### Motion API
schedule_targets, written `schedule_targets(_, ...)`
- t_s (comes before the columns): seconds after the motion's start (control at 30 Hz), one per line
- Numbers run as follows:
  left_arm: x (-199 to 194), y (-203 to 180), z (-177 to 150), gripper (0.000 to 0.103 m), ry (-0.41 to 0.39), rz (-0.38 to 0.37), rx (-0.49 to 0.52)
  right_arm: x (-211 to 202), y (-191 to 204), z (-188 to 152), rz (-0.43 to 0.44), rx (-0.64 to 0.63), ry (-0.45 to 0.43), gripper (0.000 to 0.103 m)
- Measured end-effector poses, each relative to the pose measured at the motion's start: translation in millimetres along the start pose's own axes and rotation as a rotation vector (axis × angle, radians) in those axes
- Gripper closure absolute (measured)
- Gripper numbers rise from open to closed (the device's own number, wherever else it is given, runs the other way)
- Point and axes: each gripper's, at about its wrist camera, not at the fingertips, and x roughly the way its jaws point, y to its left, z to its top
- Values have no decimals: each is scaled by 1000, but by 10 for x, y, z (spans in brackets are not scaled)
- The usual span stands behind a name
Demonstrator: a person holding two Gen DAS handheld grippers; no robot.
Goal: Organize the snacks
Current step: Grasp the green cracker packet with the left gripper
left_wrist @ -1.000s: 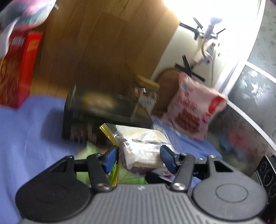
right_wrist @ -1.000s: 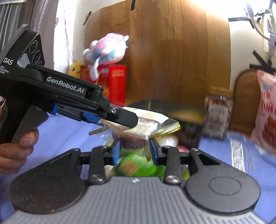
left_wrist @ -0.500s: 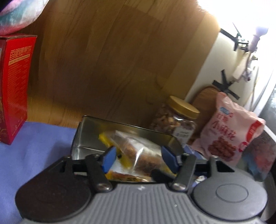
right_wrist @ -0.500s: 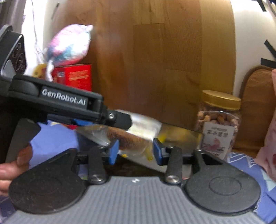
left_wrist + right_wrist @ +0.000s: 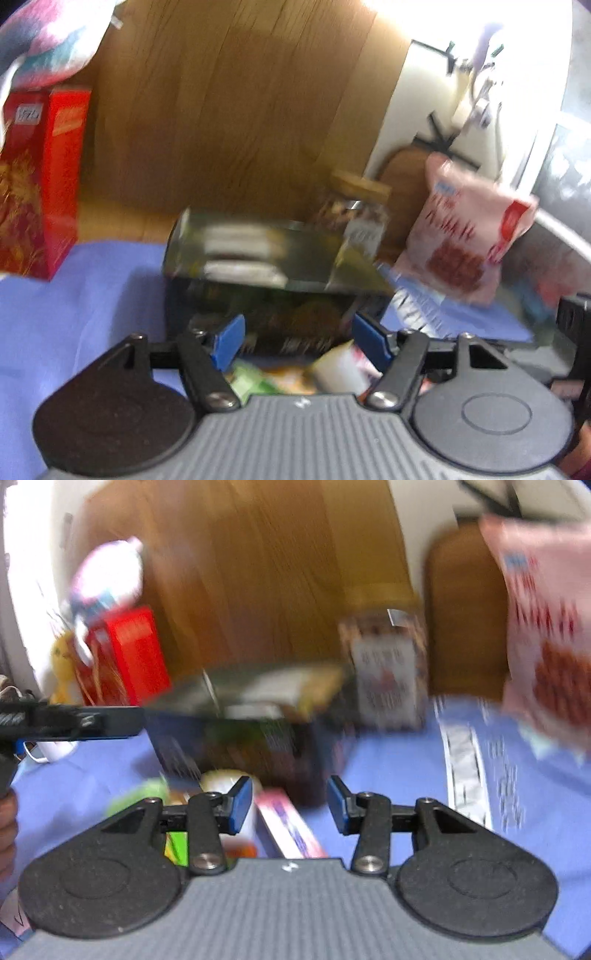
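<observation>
A dark metal tin point(image 5: 258, 266) stands open on the blue cloth, with clear snack packets point(image 5: 240, 251) lying inside; it also shows in the right wrist view point(image 5: 258, 723). My left gripper point(image 5: 299, 338) is open and empty just in front of the tin. My right gripper point(image 5: 290, 805) is open and empty, a little back from the tin. Loose snacks lie under both grippers: a green packet point(image 5: 247, 380), a white packet point(image 5: 343, 365) and a pink bar point(image 5: 288, 827). Both views are blurred.
A nut jar point(image 5: 354, 210) and a pink snack bag point(image 5: 465, 236) stand right of the tin. A red box point(image 5: 37, 184) with a plush toy point(image 5: 44, 40) on it stands left. A wooden board point(image 5: 229, 103) backs the table. The left gripper's body point(image 5: 66, 720) shows at the right view's left edge.
Both grippers have let go of the clear snack packet, which now lies in the tin. Both have opened and drawn back and down from the tin.
</observation>
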Motion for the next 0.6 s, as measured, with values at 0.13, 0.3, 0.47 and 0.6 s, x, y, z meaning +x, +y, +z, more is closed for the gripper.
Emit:
schedule_targets(0.13,161,120,-165,32,87,92,-32,233,-154,-63,71,142,88,56)
schedule_targets(0.3,119,311,-385,34,148,91,-125,248,-36,-160,118,128,106,69)
schedule_targets(0.47,-223,214,-638,34,143,80,-113,93,169,-280,142,60,117,69)
schedule_targets(0.6,-474,152,-789,31,129,91,-128,-68,390,-434,151,-28,110,68)
